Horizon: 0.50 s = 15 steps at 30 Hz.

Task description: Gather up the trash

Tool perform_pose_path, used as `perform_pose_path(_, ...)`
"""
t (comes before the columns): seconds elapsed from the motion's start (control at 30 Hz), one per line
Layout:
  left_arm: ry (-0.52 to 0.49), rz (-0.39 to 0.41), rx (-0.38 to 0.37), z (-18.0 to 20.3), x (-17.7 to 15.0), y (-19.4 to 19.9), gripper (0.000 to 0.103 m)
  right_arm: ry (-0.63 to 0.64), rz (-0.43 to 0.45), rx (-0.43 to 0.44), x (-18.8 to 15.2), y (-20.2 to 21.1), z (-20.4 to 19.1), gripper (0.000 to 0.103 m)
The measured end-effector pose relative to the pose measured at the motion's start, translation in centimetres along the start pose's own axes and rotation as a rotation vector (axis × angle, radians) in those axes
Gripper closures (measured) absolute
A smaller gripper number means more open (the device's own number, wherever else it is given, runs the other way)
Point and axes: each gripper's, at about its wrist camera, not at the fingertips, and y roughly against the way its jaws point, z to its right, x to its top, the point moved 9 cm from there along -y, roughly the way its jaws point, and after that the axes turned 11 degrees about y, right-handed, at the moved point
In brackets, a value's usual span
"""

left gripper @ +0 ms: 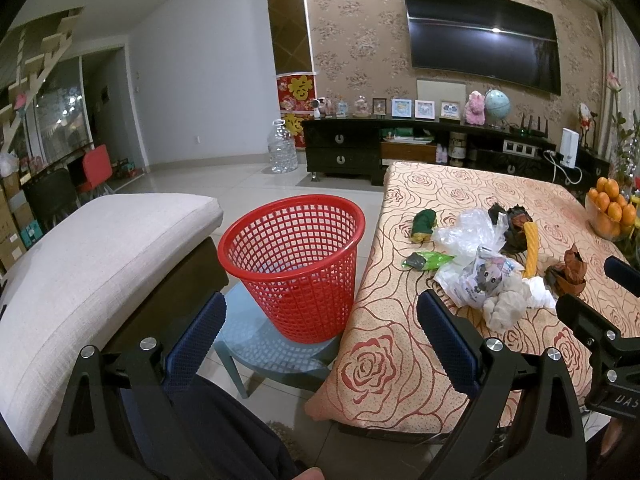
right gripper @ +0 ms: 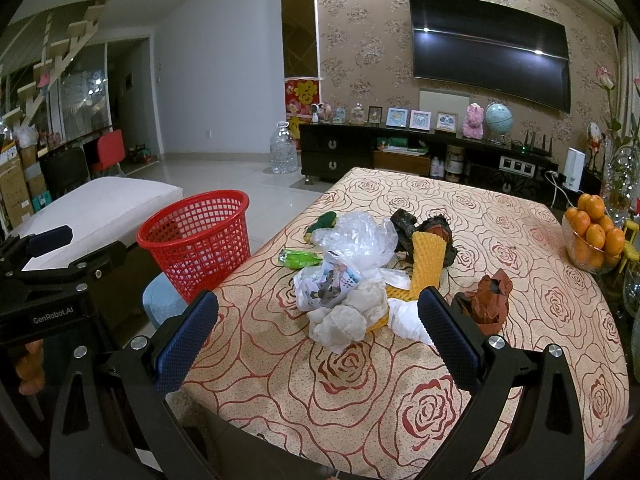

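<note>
A red mesh wastebasket [left gripper: 296, 264] [right gripper: 199, 240] stands on a small blue stool [left gripper: 260, 344] left of the table. On the rose-patterned tablecloth [right gripper: 360, 380] lies a heap of trash: a clear plastic bag [right gripper: 356, 236], a printed wrapper [right gripper: 328, 284], crumpled white tissue [right gripper: 344, 320], yellow foam netting [right gripper: 428, 264], a green wrapper [right gripper: 300, 258] and brown crumpled paper [right gripper: 486, 300]. My left gripper [left gripper: 320, 320] is open, low in front of the basket. My right gripper [right gripper: 318, 320] is open above the table's near edge, just short of the tissue.
A beige cushioned seat [left gripper: 92, 260] sits left of the basket. A bowl of oranges [right gripper: 594, 236] stands at the table's right edge. Behind are a dark TV cabinet [left gripper: 400, 148], a wall TV [left gripper: 484, 52] and a large water bottle [left gripper: 282, 148] on the tiled floor.
</note>
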Motion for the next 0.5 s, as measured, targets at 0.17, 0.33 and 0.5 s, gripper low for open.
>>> perform_pose_path(0.17, 0.0, 0.0, 0.001, -0.01, 0.0, 0.0, 0.01, 0.0, 0.001, 0.0, -0.01, 0.02, 0.03, 0.006)
perform_pose_path(0.33, 0.0, -0.002, -0.001, 0.0, -0.03, -0.03, 0.01, -0.001, 0.0, -0.001, -0.02, 0.02, 0.06, 0.006)
perform_pose_path(0.5, -0.002, -0.019, -0.016, 0.04, -0.35, -0.1, 0.01, -0.008, 0.001, -0.012, 0.13, 0.11, 0.24, 0.006)
